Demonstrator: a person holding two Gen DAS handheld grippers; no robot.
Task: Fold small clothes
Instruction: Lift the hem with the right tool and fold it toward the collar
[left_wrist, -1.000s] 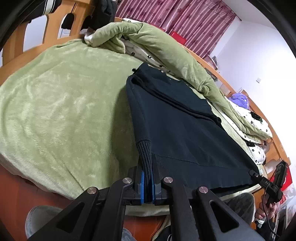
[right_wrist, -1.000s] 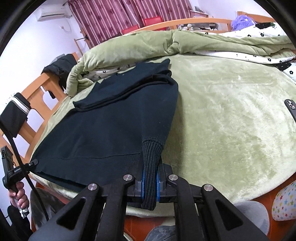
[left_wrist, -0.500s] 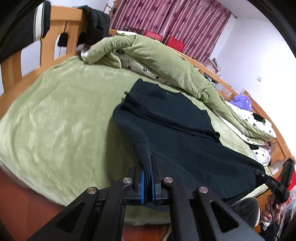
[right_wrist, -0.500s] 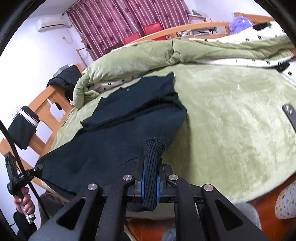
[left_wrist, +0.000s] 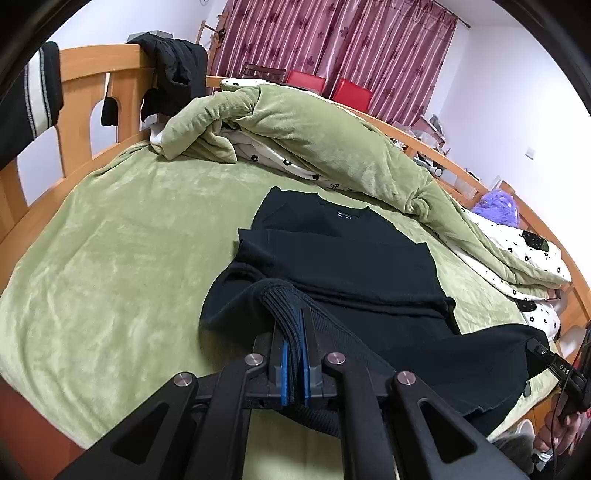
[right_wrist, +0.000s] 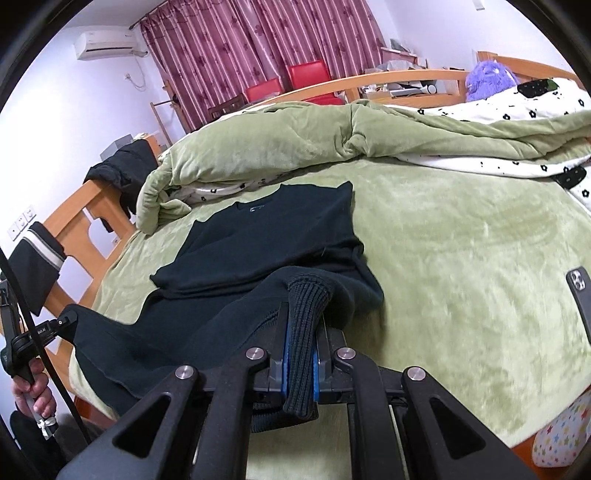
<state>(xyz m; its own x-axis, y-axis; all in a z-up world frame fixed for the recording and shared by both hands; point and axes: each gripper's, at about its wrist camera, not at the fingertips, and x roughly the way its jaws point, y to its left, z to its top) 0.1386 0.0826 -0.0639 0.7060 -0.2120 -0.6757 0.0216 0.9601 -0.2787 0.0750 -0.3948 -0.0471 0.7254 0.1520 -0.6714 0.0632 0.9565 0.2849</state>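
Two grippers each pinch a ribbed bottom corner of the dark navy knitted sweater (left_wrist: 343, 258), which lies on the fuzzy green bed blanket (left_wrist: 122, 236). The left gripper (left_wrist: 293, 363) and the right gripper (right_wrist: 300, 360) are both squeezed tight on the hem. Keep both corners level, carry the hem up to the collar, and lay it down flat. No boxes or baskets show.
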